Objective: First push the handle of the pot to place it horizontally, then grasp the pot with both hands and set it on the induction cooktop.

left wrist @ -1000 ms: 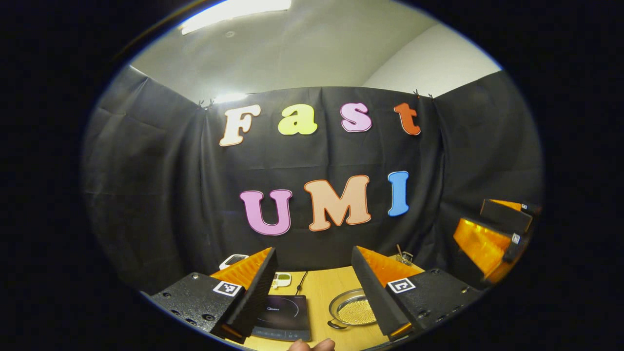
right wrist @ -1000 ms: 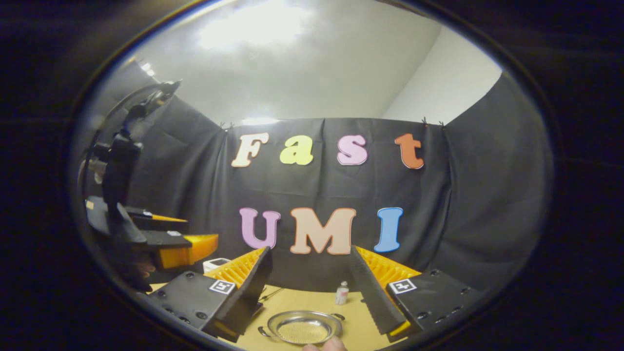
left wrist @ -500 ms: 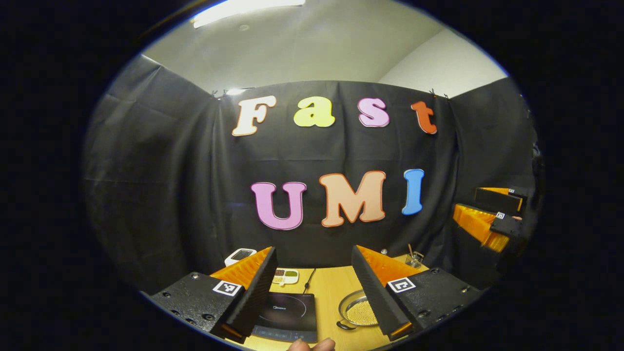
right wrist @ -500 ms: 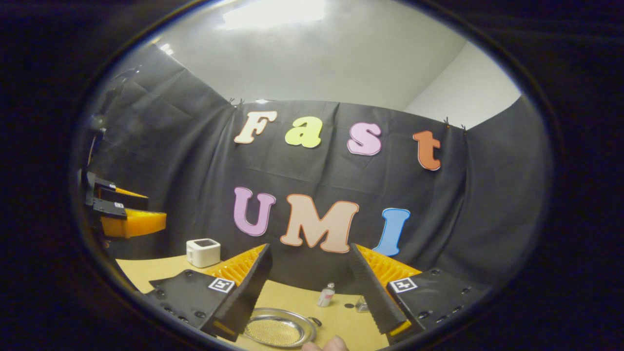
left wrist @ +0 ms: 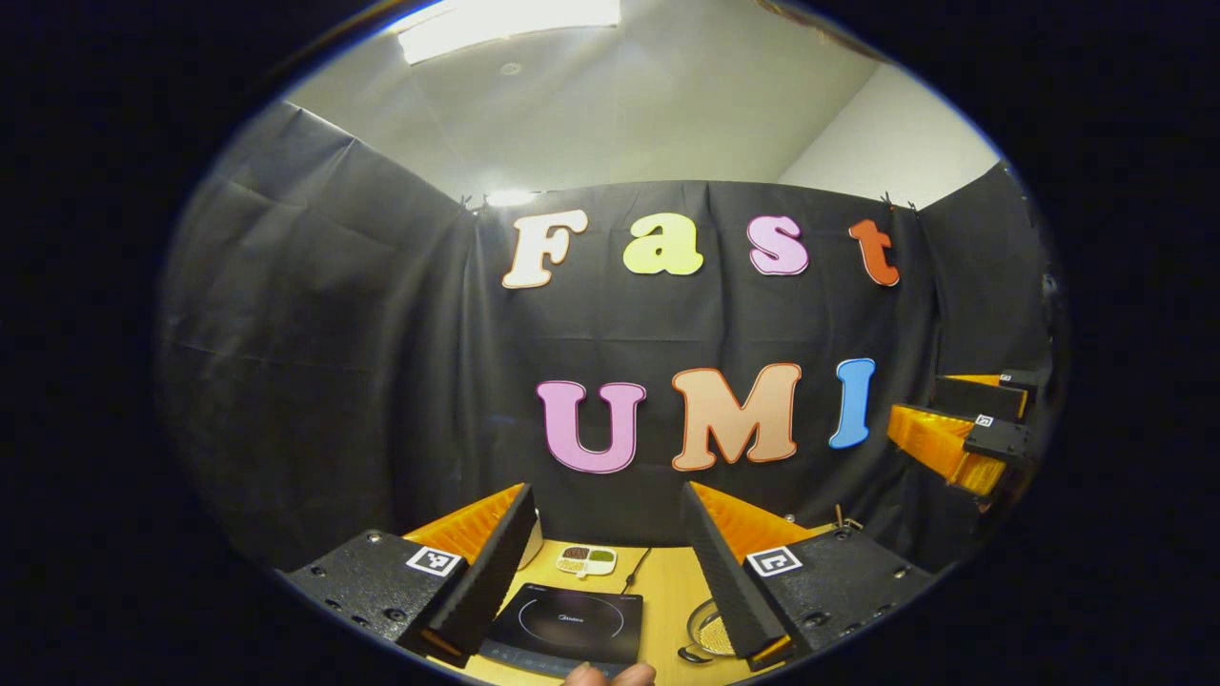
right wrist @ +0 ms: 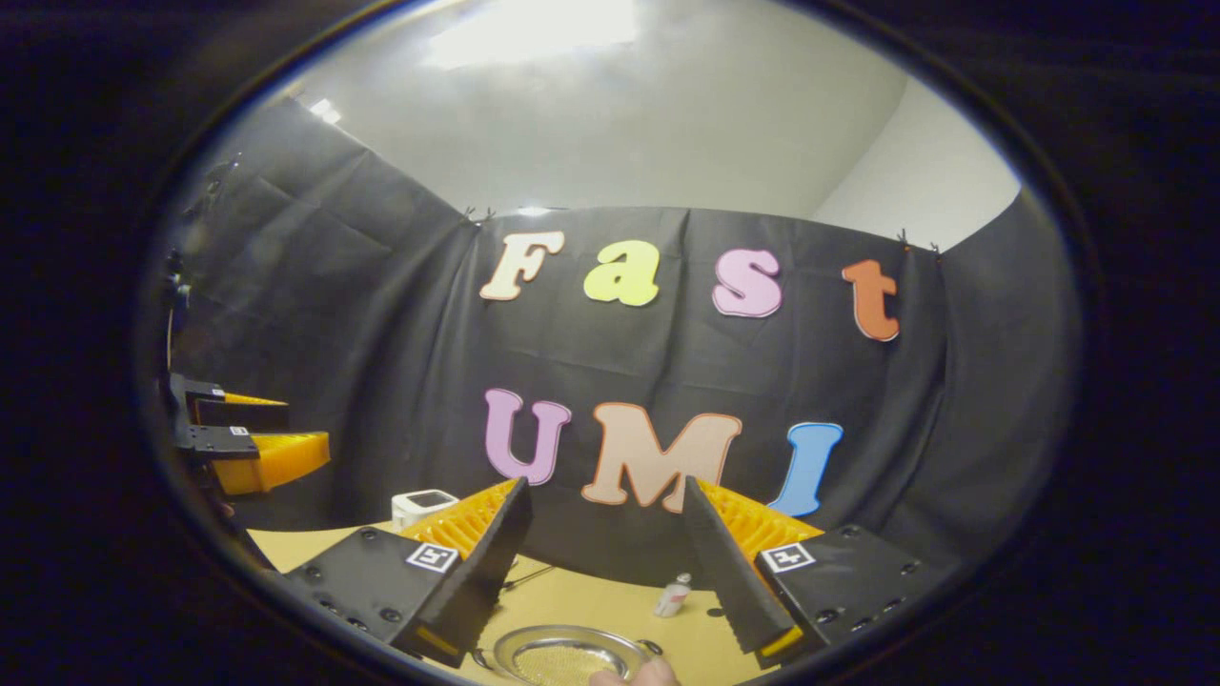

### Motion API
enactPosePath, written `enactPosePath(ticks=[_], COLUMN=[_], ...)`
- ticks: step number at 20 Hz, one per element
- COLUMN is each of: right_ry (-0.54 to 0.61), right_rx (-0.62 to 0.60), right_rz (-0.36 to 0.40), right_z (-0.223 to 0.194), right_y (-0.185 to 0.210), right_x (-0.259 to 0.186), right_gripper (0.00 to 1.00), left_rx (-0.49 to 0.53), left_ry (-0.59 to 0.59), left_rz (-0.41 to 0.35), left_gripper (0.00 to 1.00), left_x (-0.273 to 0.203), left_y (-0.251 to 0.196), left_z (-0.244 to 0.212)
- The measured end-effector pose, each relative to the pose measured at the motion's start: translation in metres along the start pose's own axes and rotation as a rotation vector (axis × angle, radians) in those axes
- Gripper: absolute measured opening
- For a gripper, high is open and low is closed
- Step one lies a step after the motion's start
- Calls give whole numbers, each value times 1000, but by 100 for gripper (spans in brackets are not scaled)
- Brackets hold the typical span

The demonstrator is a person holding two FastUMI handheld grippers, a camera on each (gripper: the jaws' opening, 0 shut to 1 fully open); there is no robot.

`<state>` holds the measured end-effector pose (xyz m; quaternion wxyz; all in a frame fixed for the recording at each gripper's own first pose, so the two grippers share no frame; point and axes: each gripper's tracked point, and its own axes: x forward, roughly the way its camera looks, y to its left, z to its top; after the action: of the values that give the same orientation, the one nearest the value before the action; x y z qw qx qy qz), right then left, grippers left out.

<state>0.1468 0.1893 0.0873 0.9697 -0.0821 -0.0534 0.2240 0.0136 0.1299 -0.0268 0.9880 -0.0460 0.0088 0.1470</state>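
Left gripper view: left gripper (left wrist: 605,572) held high above the light wooden table (left wrist: 662,581), fingers spread wide, nothing between them. Flat black induction cooktop (left wrist: 564,625) lies on the table between the finger bases, at the bottom. Round shallow metal pot with mesh-look bottom (left wrist: 710,633) sits just right of the cooktop, apart from it, partly hidden behind the right finger; a small dark side handle (left wrist: 688,655) pokes out at its lower left. Small white divided dish with brown and green contents (left wrist: 585,559) sits behind the cooktop near the black cloth wall. Right gripper (left wrist: 967,429) shows far right, in the air, well above the table.

Right gripper view: right gripper (right wrist: 605,562) also spread wide and empty, raised over the table. Pot (right wrist: 562,655) directly below, between the fingers, resting on the wood. Small white bottle (right wrist: 673,596) stands behind it; white box-shaped device (right wrist: 424,503) back left. Left gripper (right wrist: 238,443) in the air at far left.
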Motion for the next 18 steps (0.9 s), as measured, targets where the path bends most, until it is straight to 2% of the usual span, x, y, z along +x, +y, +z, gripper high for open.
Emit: enactPosePath(ticks=[2,3,4,9,10,11,12,13,14,16,18], right_ry=[15,36,59,180,201,238,267,284,302,368,408], right_rx=[23,41,56,57,70,89,106,125,135,125,149], right_rz=[14,24,27,17,8,2,-17,-33,-52,-132,-134], right_z=[-10,-22,-31,-85,-95,-107,-120,-125,-131,-150,-159], right_y=[-1,3,6,20,24,31,35,40,44,43,55], right_x=[7,9,10,22,23,23,22,23,24,25,24], right_gripper=[99,98,99,99,99,98,98,90,90,54,18], left_rx=[-4,-11,-27,-50,-43,-33,-28,-20,-7,-13,-35], left_ry=[7,19,16,32,32,39,32,31,39,45,69], left_rz=[5,8,10,-6,-13,-24,-40,-59,-73,-108,-136], left_gripper=[93,88,93,93,98,88,93,88,93,93,93], left_x=[3,1,3,25,31,34,38,42,47,52,60], left_y=[-1,0,1,29,38,46,53,59,65,74,77], left_z=[-3,-10,-12,-31,-32,-37,-38,-40,-45,-55,-65])
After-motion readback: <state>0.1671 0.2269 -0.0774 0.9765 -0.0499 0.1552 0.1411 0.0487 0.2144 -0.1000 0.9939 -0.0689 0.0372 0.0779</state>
